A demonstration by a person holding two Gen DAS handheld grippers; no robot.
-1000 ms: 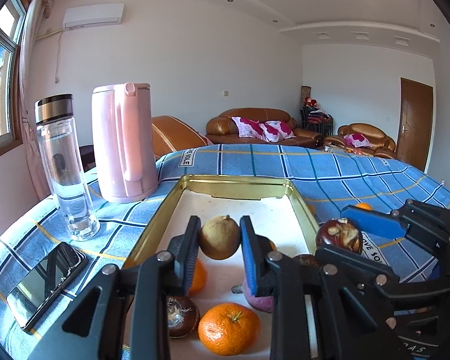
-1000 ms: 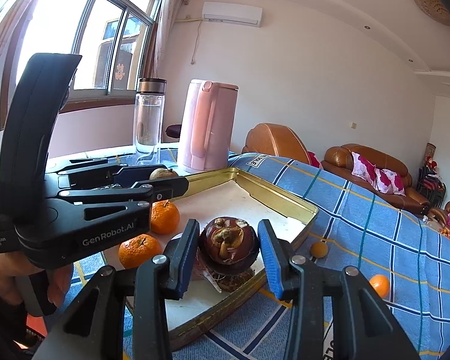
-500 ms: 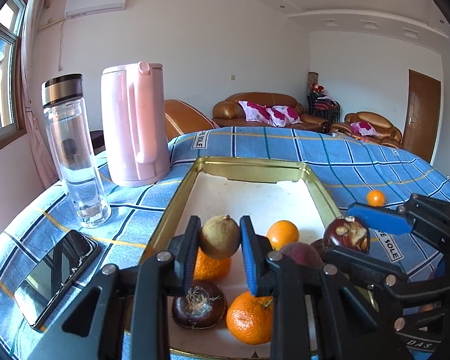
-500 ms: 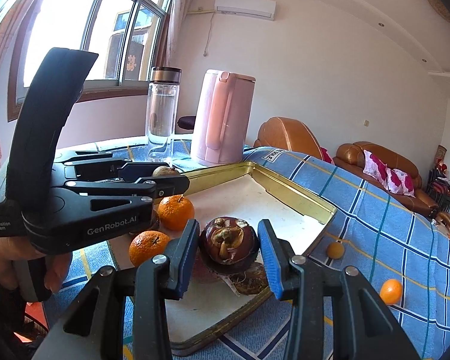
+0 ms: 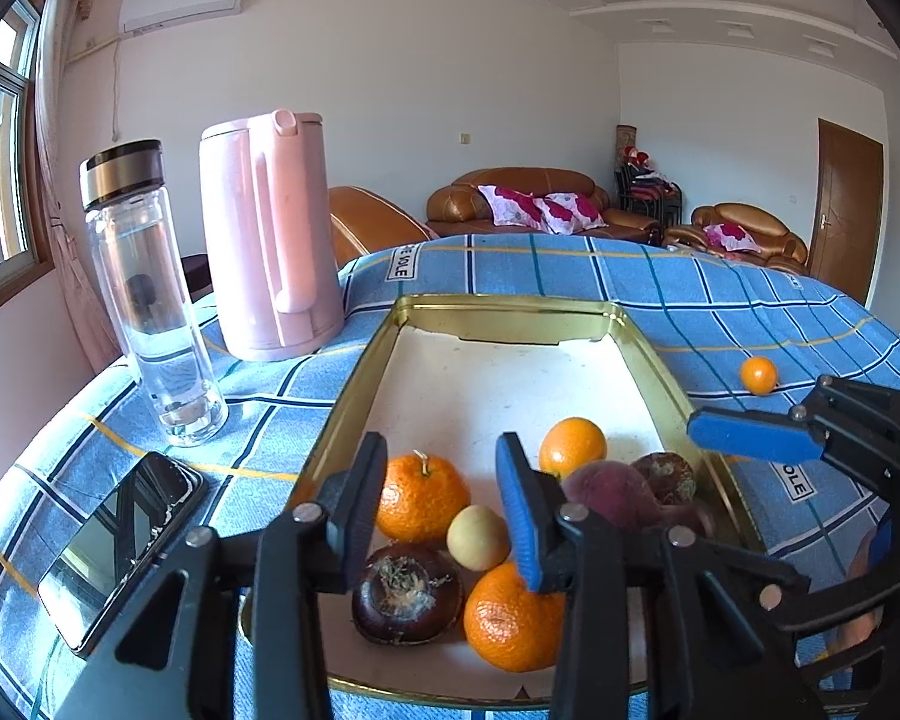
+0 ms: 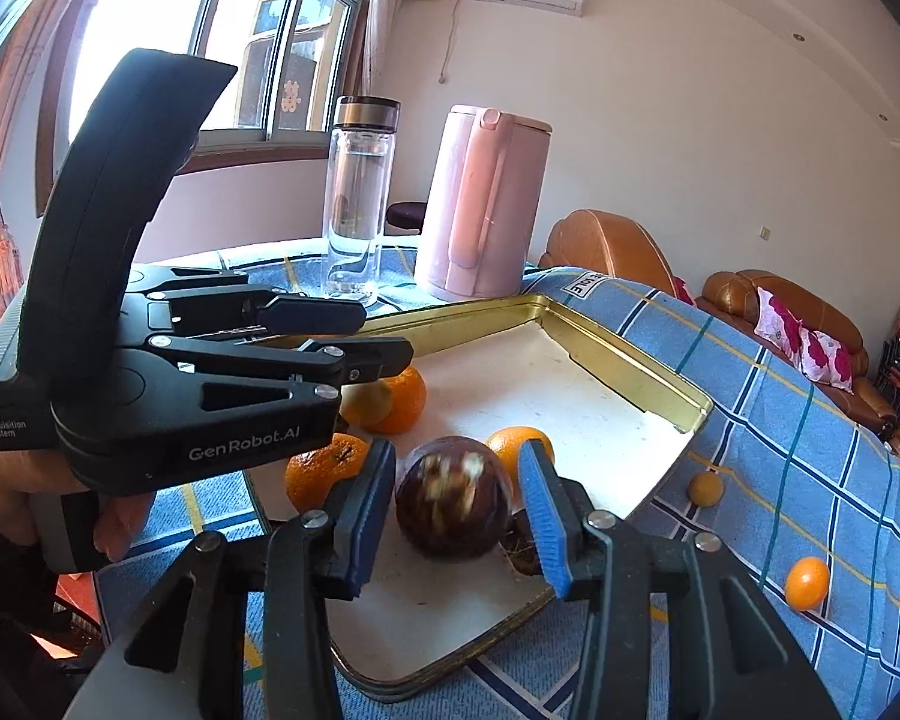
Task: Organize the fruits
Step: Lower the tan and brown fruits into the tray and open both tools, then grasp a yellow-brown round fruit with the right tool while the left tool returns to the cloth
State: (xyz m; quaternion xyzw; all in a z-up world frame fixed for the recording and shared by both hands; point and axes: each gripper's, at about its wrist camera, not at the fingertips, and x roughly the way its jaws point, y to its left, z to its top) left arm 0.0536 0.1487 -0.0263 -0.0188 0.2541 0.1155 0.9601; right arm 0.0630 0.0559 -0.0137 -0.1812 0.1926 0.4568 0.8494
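Now | left hand-held gripper (image 5: 441,507): jaws just opening, spread, pale round fruit (image 5: 477,537) freed onto the gold tray (image 5: 354,384) among oranges | right hand-held gripper (image 6: 457,507): jaws just opening, dark mangosteen (image 6: 453,501) between pads, seemingly unpressed, dropping inside tray's near corner | two small oranges (image 6: 807,583) outside tray, likely next.

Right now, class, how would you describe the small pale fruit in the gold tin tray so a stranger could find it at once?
Start at the shallow gold tin tray on the blue checked cloth, and go to the cluster of fruit at its near end. The small pale yellow-green round fruit lies among two orange mandarins and a dark brown mangosteen; it alone is pale, and smallest.
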